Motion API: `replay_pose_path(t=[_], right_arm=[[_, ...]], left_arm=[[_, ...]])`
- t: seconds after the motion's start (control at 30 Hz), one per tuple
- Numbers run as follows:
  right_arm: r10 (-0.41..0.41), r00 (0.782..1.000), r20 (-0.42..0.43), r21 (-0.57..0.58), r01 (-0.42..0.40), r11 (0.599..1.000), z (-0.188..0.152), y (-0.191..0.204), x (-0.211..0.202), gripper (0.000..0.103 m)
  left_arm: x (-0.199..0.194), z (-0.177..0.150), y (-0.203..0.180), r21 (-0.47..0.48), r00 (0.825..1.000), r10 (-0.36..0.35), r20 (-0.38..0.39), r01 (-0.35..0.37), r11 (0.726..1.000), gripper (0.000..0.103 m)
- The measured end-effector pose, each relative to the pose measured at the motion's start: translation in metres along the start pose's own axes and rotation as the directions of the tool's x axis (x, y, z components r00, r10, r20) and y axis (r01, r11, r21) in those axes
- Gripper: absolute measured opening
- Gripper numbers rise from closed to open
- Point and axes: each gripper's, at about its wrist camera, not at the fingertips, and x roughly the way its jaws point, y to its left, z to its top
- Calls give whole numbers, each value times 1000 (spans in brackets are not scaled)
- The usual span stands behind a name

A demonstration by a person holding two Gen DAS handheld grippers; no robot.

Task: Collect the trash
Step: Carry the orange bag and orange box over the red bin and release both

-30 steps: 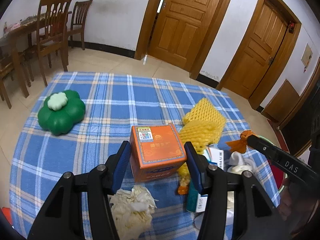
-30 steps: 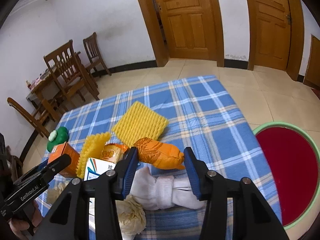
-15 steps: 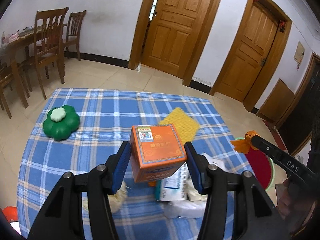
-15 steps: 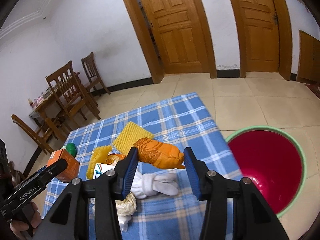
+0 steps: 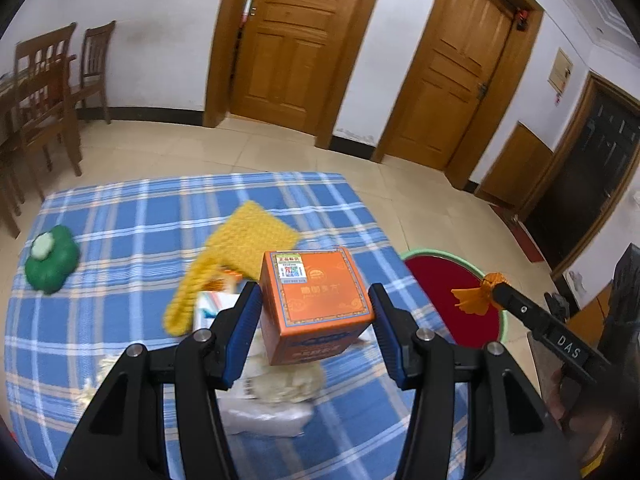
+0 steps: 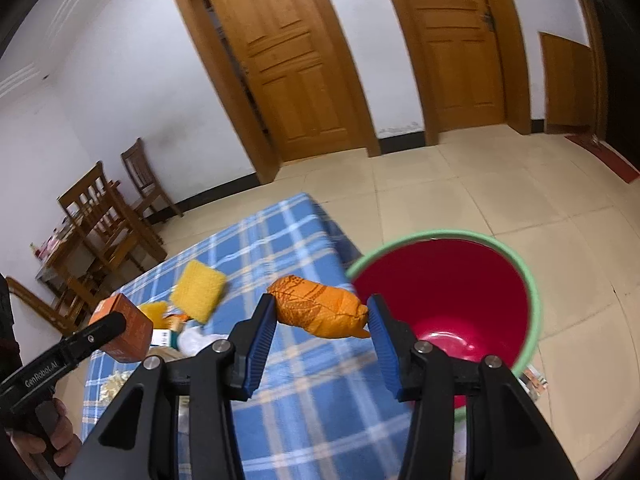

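Note:
My left gripper is shut on an orange box, held in the air above the blue plaid table. My right gripper is shut on a crumpled orange wrapper, held over the table's right edge beside a red bin with a green rim. The bin stands on the floor by the table. On the cloth lie yellow foam netting, a white carton and crumpled white paper. The left gripper with its box shows at the left of the right wrist view.
A green flower-shaped container sits at the table's left side. Wooden chairs stand by the far left wall, and wooden doors line the back wall. Tiled floor lies beyond the bin.
Both grippers rose off the table and swung right toward the red bin, carrying the orange box and the orange wrapper. The bin now looms much larger in the right wrist view.

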Motion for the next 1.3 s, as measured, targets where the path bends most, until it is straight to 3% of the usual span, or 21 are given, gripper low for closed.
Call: replay_pose_path(t=[0.3,0.77,1.2,1.3], right_arm=[[-68,998,9,63,67,996,-4,-50,-3,50],[-137,988,-64,111,144,983,-24,-111,18,53],[-127,989,-73,152,137,979,-33,-130,18,63],[-123,990,-65,147,131,980,-34,-129,16,67]], left_arm=[[36,5,-56,89,998,-34,-44,38,995,55],[109,4,-123,177,988,-99,-121,120,977,55],[147,-1,-153,205,971,-152,-183,189,960,55],[148,0,-157,219,971,-151,-184,190,957,62]])
